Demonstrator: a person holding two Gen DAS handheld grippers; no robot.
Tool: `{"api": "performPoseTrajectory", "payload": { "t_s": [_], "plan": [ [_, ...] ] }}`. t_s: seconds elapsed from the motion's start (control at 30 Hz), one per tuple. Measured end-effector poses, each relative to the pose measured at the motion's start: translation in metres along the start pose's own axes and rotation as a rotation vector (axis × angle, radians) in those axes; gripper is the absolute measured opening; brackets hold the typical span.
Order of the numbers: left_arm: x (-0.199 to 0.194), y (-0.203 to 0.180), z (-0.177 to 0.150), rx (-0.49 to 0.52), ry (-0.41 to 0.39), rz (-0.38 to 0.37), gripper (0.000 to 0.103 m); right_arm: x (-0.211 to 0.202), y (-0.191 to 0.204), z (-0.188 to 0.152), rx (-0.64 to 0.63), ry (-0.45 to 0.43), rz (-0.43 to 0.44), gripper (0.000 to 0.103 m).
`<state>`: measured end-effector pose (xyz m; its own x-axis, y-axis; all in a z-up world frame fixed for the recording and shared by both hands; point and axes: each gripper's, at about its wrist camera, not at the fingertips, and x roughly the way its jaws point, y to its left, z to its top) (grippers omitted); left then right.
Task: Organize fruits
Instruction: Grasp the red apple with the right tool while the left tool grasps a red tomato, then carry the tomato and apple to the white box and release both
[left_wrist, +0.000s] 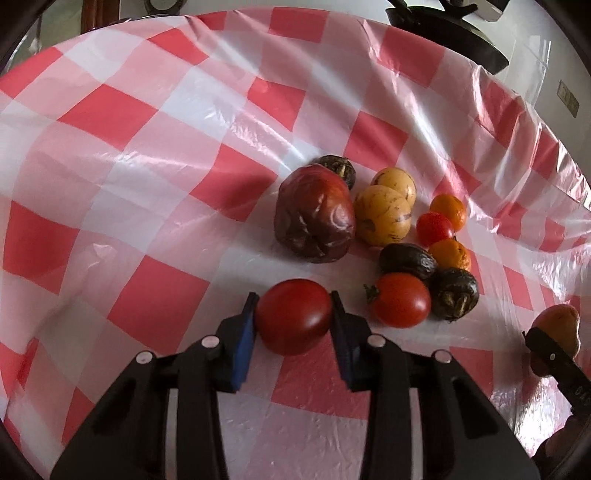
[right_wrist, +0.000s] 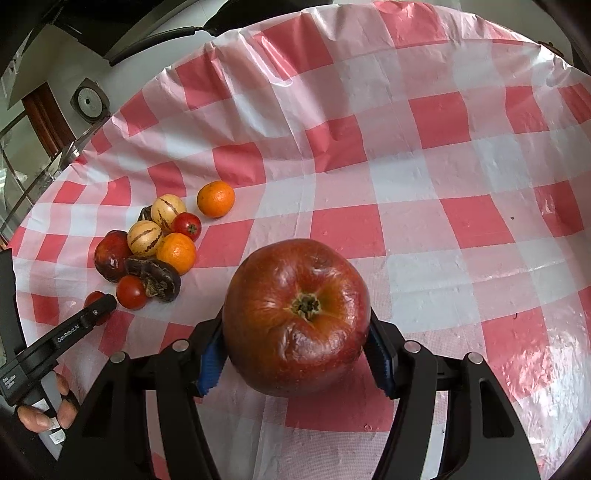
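Left wrist view, left hand-held gripper clamping a tomato, right hand-held gripper clamping a wrinkled apple.

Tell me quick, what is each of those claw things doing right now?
Left gripper: closed on a small red tomato, down at the checked tablecloth.
Right gripper: closed on a big wrinkled red apple.

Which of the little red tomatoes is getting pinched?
The tomato between the jaws of the left gripper, nearest its camera. The tomato with the green stem beside it and the smallest tomato by the oranges lie free on the tablecloth.
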<state>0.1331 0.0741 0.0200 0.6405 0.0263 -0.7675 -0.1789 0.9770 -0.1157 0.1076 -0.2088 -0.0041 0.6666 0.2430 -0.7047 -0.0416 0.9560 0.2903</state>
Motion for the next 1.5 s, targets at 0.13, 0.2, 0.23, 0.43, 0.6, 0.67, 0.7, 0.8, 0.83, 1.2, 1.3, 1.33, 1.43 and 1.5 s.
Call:
{"api": "performPoseTrajectory", "payload": {
  "t_s": [0.13,0.2,0.23,0.43,0.6,0.67,0.7,0.8,0.83,1.2,1.3,1.33,1.43,1.5],
  "plan": [
    [-0.001,0.005,-0.006,-0.021,-0.002,0.003,0.038,0.002,-0.002,0.001,0.017,0.008,-0.003,0.063],
    [-0.004,0.006,-0.011,-0.023,-0.003,0.01,0.038,0.002,-0.002,0.001,0.016,0.008,0.001,0.062],
    [-0.008,0.007,-0.016,-0.027,-0.002,0.009,0.038,0.002,-0.002,0.001,0.018,0.005,0.003,0.062],
    [-0.045,0.01,-0.053,-0.011,-0.021,0.033,0.038,0.001,-0.003,0.0,0.013,0.014,0.016,0.063],
    [-0.096,0.018,-0.093,0.048,-0.068,0.078,0.038,-0.011,0.004,-0.011,-0.014,0.02,0.023,0.062],
    [-0.115,0.023,-0.108,0.076,-0.091,0.105,0.038,-0.02,0.009,-0.022,-0.013,0.017,0.032,0.062],
    [-0.124,0.027,-0.116,0.085,-0.1,0.114,0.038,-0.029,0.014,-0.032,-0.016,0.016,0.052,0.062],
    [-0.141,0.041,-0.136,0.087,-0.097,0.116,0.038,-0.043,0.029,-0.054,-0.04,0.027,0.075,0.062],
    [-0.146,0.046,-0.142,0.085,-0.094,0.115,0.038,-0.049,0.035,-0.064,-0.048,0.028,0.089,0.062],
    [-0.193,0.102,-0.201,0.057,-0.101,0.161,0.038,-0.095,0.115,-0.148,-0.224,0.09,0.189,0.063],
    [-0.207,0.12,-0.218,0.044,-0.104,0.174,0.038,-0.104,0.137,-0.169,-0.284,0.111,0.225,0.063],
    [-0.211,0.125,-0.222,0.039,-0.106,0.177,0.038,-0.107,0.145,-0.176,-0.305,0.117,0.236,0.063],
    [-0.226,0.142,-0.237,0.026,-0.114,0.197,0.038,-0.116,0.166,-0.194,-0.358,0.13,0.266,0.063],
    [-0.235,0.152,-0.246,0.016,-0.117,0.213,0.038,-0.12,0.178,-0.203,-0.39,0.137,0.289,0.063]
  ]
}}
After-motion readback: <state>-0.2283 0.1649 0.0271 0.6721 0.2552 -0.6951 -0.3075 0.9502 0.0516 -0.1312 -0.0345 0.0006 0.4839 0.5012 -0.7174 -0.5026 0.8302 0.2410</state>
